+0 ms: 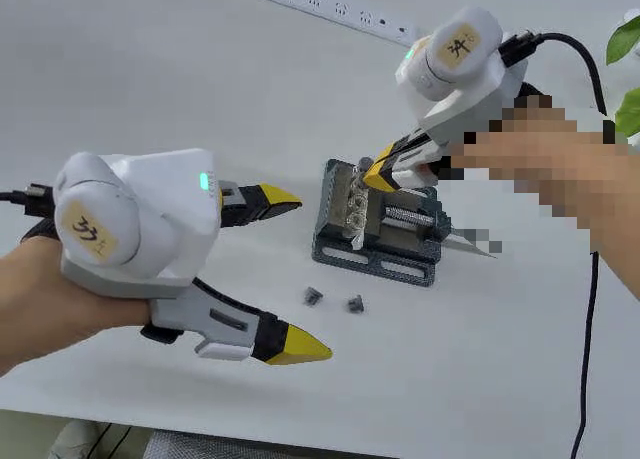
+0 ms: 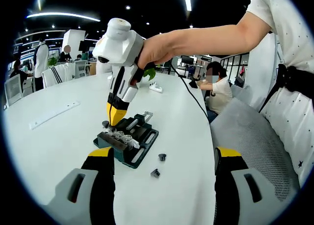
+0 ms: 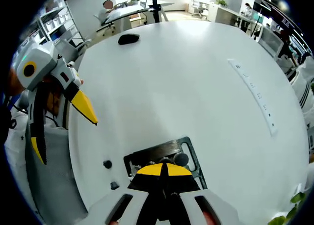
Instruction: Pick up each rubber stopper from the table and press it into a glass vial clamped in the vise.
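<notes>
The dark vise (image 1: 400, 254) stands mid-table with a row of clear glass vials (image 1: 357, 207) clamped in it. My right gripper (image 1: 378, 177) is shut, its yellow tips pointing down onto the vials; nothing shows between them. In the right gripper view those tips (image 3: 164, 170) cover the vise (image 3: 184, 146), beside a dark stopper (image 3: 180, 160) seated at the row's end. Two loose grey stoppers (image 1: 313, 296) (image 1: 355, 303) lie on the table in front of the vise. My left gripper (image 1: 290, 274) hovers open, left of them. The left gripper view shows both stoppers (image 2: 162, 157) (image 2: 155, 173) between its open jaws.
A white power strip (image 1: 330, 4) lies along the far table edge. A black cable (image 1: 590, 309) trails off the right gripper across the table on the right. Green plant leaves (image 1: 625, 49) show at the far right. Other people sit at desks in the background.
</notes>
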`<state>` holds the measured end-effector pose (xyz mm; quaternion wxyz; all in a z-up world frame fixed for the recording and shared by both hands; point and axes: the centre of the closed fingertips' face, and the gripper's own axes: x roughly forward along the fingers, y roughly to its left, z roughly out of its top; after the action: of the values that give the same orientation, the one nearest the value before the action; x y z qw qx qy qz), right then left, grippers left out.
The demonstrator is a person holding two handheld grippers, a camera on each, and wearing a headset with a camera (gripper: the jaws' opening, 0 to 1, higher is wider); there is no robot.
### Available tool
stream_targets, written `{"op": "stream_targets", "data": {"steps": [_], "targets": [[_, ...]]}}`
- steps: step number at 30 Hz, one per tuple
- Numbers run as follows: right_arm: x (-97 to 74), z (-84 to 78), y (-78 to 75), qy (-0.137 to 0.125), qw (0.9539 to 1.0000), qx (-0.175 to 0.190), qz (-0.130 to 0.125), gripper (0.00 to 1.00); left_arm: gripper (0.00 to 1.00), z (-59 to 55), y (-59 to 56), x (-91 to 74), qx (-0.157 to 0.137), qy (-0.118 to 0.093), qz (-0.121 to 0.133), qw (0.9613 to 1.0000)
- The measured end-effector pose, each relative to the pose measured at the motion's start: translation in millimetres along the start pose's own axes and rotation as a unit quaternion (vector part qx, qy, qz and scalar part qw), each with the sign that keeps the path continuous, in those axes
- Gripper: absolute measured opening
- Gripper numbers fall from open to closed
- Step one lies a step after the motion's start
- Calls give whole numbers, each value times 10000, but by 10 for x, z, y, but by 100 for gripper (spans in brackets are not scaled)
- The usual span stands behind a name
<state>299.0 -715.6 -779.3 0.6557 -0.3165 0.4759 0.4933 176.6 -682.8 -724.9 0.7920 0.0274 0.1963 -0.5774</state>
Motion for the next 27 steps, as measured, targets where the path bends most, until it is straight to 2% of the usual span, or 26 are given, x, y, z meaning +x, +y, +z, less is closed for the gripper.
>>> {"op": "stream_targets", "data": {"steps": [15,27], "targets": [[-227,-20,-37,-433,9988,213,-93,1,85,54,-25,-14,58,67,69,9999],[-467,-67,124,-1078,9932,446,-32,15,87,103,-36,-62,109,164,193,9996]]}}
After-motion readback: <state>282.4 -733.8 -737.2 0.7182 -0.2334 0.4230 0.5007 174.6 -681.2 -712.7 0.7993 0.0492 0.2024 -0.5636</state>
